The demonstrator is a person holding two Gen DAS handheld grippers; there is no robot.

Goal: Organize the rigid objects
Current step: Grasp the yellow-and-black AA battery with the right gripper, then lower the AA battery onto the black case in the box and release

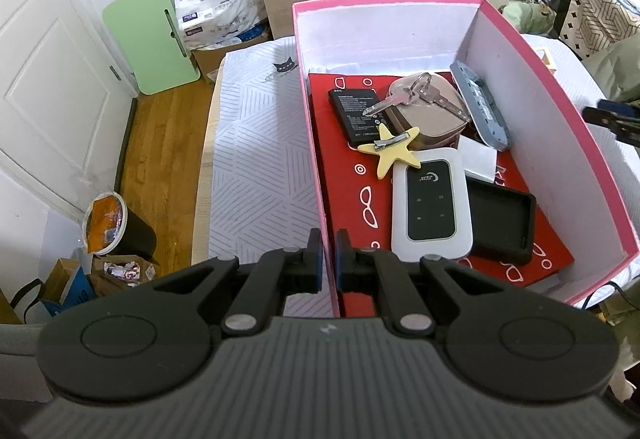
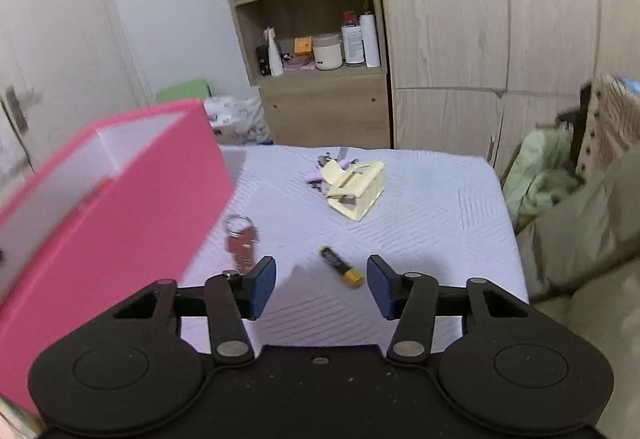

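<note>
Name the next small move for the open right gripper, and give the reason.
Probably lower the right gripper over the battery and close. Its jaws stand wide apart just short of the battery, which lies loose on the cloth outside the pink box, while the left gripper is clamped on the box wall.

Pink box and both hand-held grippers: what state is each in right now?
pink box: lidless, holding items, left wall clamped.
left hand-held gripper: shut on pink box wall.
right hand-held gripper: open, empty, above battery.
battery: lying loose on the bed cover.
</note>
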